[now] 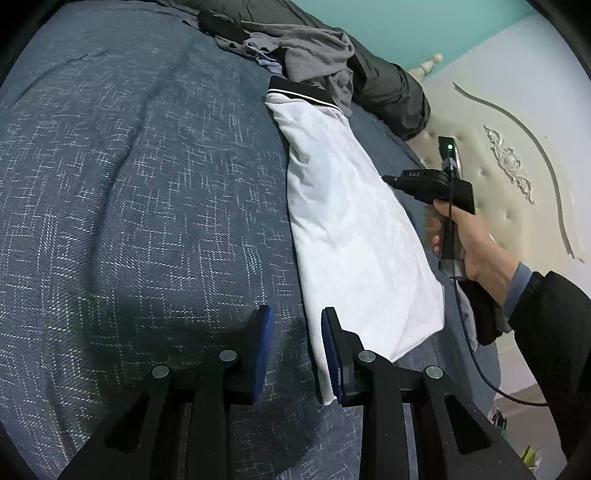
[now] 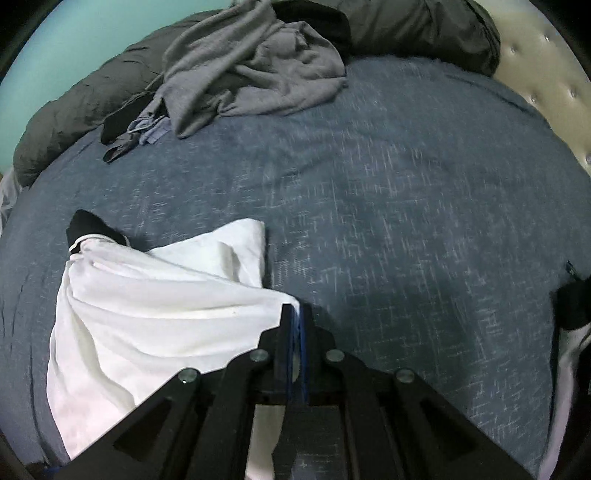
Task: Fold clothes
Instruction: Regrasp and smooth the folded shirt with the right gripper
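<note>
A white shirt [image 1: 343, 221] with a black collar [image 1: 299, 94] lies lengthwise on the blue bedspread [image 1: 129, 192]. My left gripper [image 1: 295, 321] is open just above the bed, its right pad touching the shirt's near corner and nothing between the pads. A hand [image 1: 476, 243] holds my right gripper [image 1: 388, 180] at the shirt's right edge. In the right wrist view my right gripper [image 2: 295, 310] is shut on an edge of the white shirt [image 2: 147, 317], which is drawn up into folds toward it. The black collar [image 2: 88, 227] lies at the far left.
A heap of grey clothes [image 2: 251, 74] and small dark garments [image 2: 122, 125] lies at the far side of the bed, against a dark green quilt [image 2: 417, 26]. A cream tufted headboard [image 1: 517, 166] stands to the right. A cable [image 1: 476, 354] hangs from the right gripper.
</note>
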The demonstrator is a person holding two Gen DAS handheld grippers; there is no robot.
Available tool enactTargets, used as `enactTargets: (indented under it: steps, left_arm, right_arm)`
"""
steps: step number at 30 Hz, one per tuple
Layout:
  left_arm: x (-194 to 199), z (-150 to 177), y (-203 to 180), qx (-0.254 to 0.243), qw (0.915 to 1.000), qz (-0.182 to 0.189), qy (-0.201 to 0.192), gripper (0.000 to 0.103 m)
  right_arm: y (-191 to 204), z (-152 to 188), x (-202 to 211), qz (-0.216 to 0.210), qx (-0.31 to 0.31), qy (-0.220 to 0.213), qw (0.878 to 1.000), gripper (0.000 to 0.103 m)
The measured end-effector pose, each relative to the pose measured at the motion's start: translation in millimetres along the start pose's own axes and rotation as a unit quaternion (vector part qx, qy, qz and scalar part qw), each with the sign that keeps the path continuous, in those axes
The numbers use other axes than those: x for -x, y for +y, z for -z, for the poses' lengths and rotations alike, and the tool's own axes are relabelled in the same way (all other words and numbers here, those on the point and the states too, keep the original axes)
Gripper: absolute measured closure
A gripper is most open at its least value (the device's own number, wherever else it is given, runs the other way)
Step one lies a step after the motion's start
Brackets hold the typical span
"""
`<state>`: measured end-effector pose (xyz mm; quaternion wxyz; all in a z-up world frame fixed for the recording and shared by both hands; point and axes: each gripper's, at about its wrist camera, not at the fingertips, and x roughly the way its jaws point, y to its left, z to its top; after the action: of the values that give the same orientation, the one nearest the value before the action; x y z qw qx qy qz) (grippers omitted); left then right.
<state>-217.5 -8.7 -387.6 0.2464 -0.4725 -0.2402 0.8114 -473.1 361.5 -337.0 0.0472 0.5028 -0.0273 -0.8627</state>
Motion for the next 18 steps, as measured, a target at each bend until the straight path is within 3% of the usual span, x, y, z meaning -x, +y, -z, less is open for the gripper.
enactTargets:
  steps: [4, 7, 11, 18]
  left_arm:
    - [-2, 1, -1, 0.001, 1.0000, 0.004, 0.004, 0.074]
    - [-5, 1, -4, 0.000, 1.0000, 0.005, 0.006, 0.071]
    - [-8, -2, -6, 0.001, 1.0000, 0.001, 0.004, 0.065]
    - [-18, -7, -12, -0.008, 0.9999, -0.006, 0.009, 0.065]
  right_arm:
    - [0, 1, 13, -0.002, -0.003, -0.023, 1.000, 0.098]
    - [4, -3, 30, -0.031, 0.004, -0.051, 0.998, 0.096]
    - [37, -18, 43, -0.088, 0.054, -0.073, 0.992, 0.071]
    - [115, -40, 34, -0.109, 0.138, -0.049, 0.983, 0.070]
